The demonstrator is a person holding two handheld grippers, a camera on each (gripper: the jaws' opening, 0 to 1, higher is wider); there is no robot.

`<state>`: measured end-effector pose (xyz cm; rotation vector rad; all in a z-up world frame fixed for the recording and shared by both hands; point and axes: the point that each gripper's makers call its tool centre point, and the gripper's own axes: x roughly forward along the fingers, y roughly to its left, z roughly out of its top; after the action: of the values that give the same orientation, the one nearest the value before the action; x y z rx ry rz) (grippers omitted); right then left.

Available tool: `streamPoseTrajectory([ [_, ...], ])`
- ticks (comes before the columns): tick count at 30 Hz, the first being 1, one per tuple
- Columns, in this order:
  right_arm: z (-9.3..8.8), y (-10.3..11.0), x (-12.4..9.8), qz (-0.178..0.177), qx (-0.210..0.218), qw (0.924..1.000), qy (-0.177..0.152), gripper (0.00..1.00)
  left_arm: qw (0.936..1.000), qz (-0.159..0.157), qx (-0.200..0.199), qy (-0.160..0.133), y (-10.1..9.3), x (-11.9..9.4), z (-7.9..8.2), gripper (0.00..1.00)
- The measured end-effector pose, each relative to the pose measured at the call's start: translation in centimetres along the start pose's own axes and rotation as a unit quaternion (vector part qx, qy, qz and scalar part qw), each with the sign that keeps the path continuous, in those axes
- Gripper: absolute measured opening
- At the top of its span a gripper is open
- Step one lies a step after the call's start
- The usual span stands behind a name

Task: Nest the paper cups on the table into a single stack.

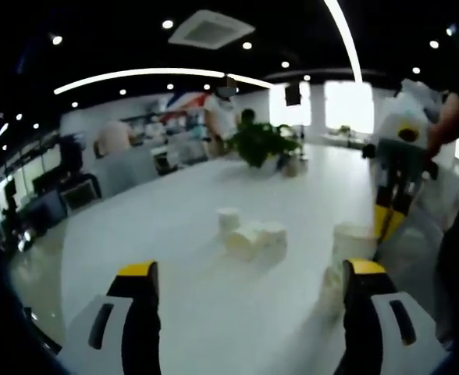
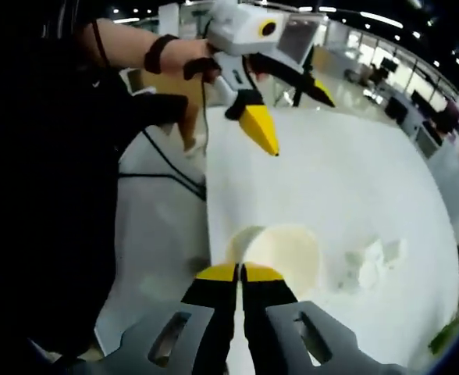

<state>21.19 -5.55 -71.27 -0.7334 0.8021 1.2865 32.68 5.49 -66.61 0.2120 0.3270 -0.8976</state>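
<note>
Three white paper cups sit bunched at the middle of the white table; one lies on its side. They show small as the cup cluster in the right gripper view. A wider paper cup stands to their right, seen mouth-up just ahead of my right gripper, whose jaws are pressed together over its near rim. That right gripper comes down at the cup's right edge. My left gripper is wide open with nothing in it, above the table edge. A pale cup-like shape sits blurred by its right jaw.
A potted plant stands at the table's far end, with small cups beside it. Chairs and people are beyond the table. The table's near edge drops to the floor, where a black cable runs. A person's arm holds the left gripper.
</note>
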Motion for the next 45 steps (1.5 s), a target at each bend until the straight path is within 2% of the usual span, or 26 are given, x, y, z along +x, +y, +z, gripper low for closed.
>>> streamPoseTrajectory([
  [12, -0.5, 0.2, 2.2, 0.012, -0.033, 0.9987, 0.038, 0.0, 1.0, -0.003, 0.0, 0.009, -0.1, 0.4, -0.7, 0.96],
  [19, -1.2, 0.2, 3.2, 0.028, -0.028, 0.9976, 0.057, 0.0, 0.9998, -0.006, 0.004, 0.016, -0.6, 0.6, -1.1, 0.96],
  [39, -2.2, 1.0, 5.5, 0.06, -0.017, 0.9951, 0.076, 0.0, 0.9998, -0.007, 0.0, 0.021, -0.6, 0.6, -2.0, 0.96],
  [45, -2.1, 0.9, 5.6, 0.06, 0.002, 0.9961, 0.064, 0.03, 0.9998, -0.006, -0.002, 0.021, -0.6, 0.4, -2.0, 0.96],
])
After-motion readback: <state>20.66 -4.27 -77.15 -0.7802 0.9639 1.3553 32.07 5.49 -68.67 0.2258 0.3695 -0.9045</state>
